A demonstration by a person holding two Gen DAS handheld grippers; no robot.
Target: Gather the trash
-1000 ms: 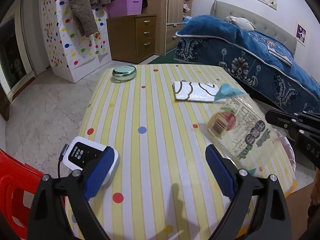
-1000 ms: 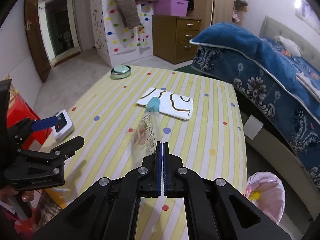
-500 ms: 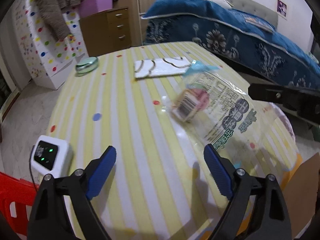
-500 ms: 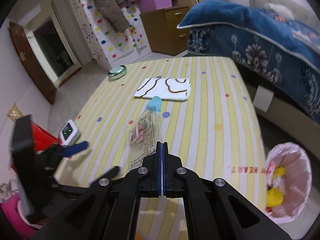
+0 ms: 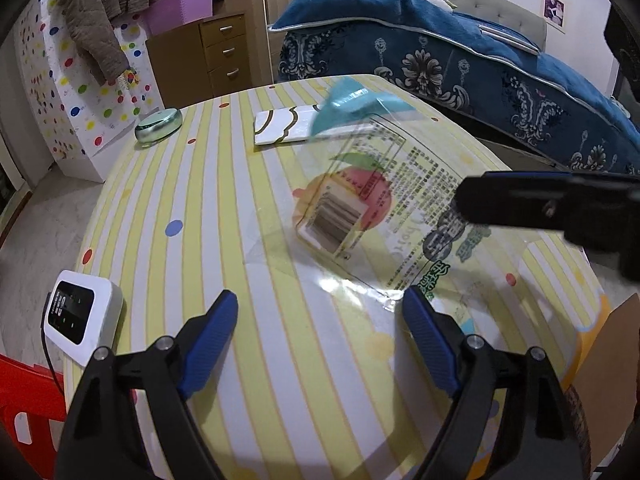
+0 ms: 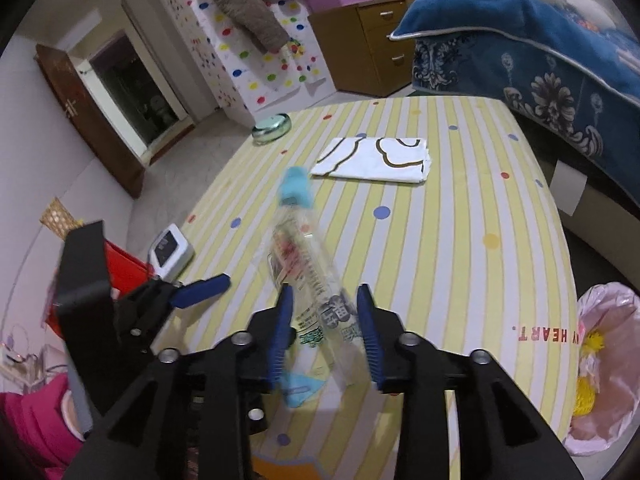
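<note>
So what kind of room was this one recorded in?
Most likely a bedroom at home: a bed under a blue patterned blanket, a wooden chest of drawers and a jacket hanging by the wall. The work happens at a striped, dotted table beside the bed.

One clear wrapper [image 5: 380, 208], one folded cloth [image 6: 376, 159], one green tin [image 5: 157, 133], one white device [image 5: 82, 317] and one pink-lined bin [image 6: 608, 372] are counted
</note>
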